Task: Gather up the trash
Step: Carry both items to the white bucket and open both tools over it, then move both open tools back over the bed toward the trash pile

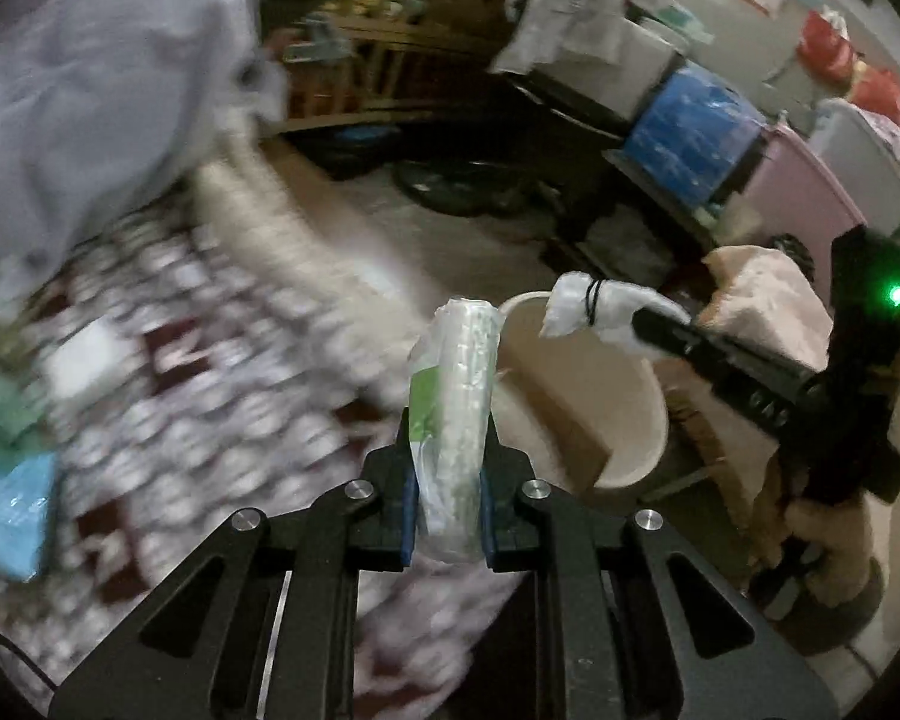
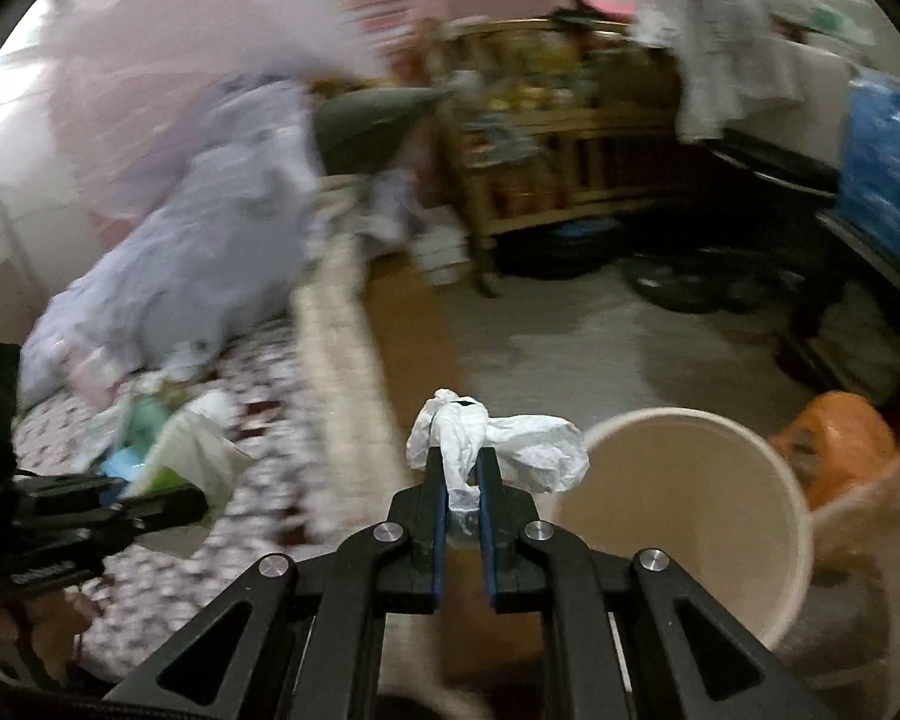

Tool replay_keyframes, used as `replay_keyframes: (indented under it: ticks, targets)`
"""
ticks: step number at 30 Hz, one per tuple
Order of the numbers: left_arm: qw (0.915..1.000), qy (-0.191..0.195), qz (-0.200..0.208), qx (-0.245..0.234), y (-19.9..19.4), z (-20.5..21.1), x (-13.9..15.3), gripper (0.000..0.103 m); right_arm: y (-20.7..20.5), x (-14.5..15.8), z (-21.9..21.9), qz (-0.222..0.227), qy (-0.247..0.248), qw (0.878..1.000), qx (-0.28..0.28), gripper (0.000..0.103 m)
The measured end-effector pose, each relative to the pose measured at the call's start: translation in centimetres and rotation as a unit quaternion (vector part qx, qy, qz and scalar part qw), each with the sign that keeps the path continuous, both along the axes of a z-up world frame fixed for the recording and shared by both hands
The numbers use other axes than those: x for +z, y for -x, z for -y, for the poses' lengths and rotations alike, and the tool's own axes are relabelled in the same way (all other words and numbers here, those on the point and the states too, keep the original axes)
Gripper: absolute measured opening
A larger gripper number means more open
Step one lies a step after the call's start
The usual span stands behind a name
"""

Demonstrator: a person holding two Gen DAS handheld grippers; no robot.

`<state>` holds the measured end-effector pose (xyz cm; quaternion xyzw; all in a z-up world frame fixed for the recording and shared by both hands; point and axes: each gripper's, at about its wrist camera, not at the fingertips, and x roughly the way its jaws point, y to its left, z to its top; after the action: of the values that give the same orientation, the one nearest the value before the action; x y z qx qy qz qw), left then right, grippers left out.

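A: Trash is in both grips. At the bottom centre of the left wrist view, the left gripper (image 1: 448,480) has its jaws clamped on a rolled clear plastic wrapper with a green patch (image 1: 453,414). The right gripper (image 2: 462,468) pinches a crumpled white plastic bag tied with a black band (image 2: 498,450), low and central in its own view.

B: And the risk?

A: The round cream bin (image 2: 684,516) sits lower right, just beyond the fingers. Both pieces are light and stick out far; I judge that released short of the rim, they would flutter onto the patterned maroon-and-white bedcover (image 1: 168,360) at left. The two grippers could also bump over the opening.
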<state>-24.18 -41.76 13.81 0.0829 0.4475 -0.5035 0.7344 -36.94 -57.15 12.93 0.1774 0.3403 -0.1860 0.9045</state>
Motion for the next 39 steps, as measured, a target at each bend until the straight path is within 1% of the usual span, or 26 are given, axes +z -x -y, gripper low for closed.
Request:
replay_keyframes:
  ticks: [3,7,11,13,14,15,16,17,18,19,20,23,26,30,33,35,39]
  targets:
    - [0.9998,0.002,-0.009,-0.015,0.7,3.4,-0.3,0.014,1.7,-0.9,3.3,-0.008,-0.015,0.999,-0.038,0.008]
    - [0.9989,0.009,-0.026,-0.037,1.3,7.7,-0.8,0.014,3.7,-2.1,6.4,-0.023,-0.018,0.997,-0.076,0.008]
    - [0.9962,0.022,-0.059,-0.061,1.9,11.0,-1.3,0.017,5.2,-3.3,8.8,-0.04,-0.021,0.993,-0.113,0.008]
    - [0.9953,0.024,-0.065,-0.068,2.2,12.1,-1.4,0.028,5.8,-3.9,9.6,-0.051,-0.023,0.989,-0.133,0.008]
    - [0.9946,0.027,-0.071,-0.071,2.3,12.5,-1.5,0.043,6.1,-4.1,9.9,-0.054,-0.024,0.989,-0.138,0.009]
    - [0.994,0.033,-0.078,-0.07,2.3,12.7,-1.6,0.055,6.2,-4.3,10.1,-0.055,-0.028,0.988,-0.142,0.009]
    - [0.9936,0.039,-0.082,-0.066,2.3,12.6,-1.5,0.057,6.4,-4.4,10.3,-0.054,-0.032,0.988,-0.145,0.01]
    - [0.9936,0.043,-0.083,-0.063,2.3,12.7,-1.4,0.057,6.5,-4.6,10.5,-0.052,-0.038,0.987,-0.149,0.018]
    - [0.9939,0.042,-0.081,-0.062,2.3,12.6,-1.4,0.057,6.5,-4.7,10.5,-0.05,-0.042,0.986,-0.151,0.035]
    - [0.9944,0.039,-0.077,-0.061,2.3,12.5,-1.4,0.057,6.4,-4.8,10.5,-0.049,-0.045,0.987,-0.149,0.042]
    - [0.9954,0.034,-0.069,-0.058,2.4,12.2,-1.3,0.058,6.4,-4.9,10.2,-0.047,-0.045,0.987,-0.146,0.047]
    - [0.9991,0.013,-0.027,-0.03,2.4,10.9,-1.1,0.057,5.6,-5.1,9.3,-0.052,-0.043,0.988,-0.136,0.047]
    - [0.9999,-0.007,0.01,0.001,2.1,9.2,-1.2,0.057,4.6,-5.3,8.2,-0.055,-0.048,0.99,-0.124,0.047]
    - [0.9965,-0.039,0.06,0.043,1.6,6.9,-1.5,0.058,3.1,-5.2,6.3,-0.059,-0.046,0.991,-0.107,0.047]
    - [0.9928,-0.051,0.087,0.065,1.1,4.9,-1.8,0.058,1.9,-4.7,4.5,-0.057,-0.036,0.993,-0.092,0.047]
    - [0.9904,-0.057,0.097,0.081,0.6,3.3,-1.9,0.058,1.1,-4.3,3.4,-0.053,-0.035,0.995,-0.081,0.047]
    - [0.9861,-0.065,0.1,0.115,-0.4,0.1,-1.9,0.058,-0.7,-3.7,1.0,-0.05,-0.031,0.997,-0.058,0.047]
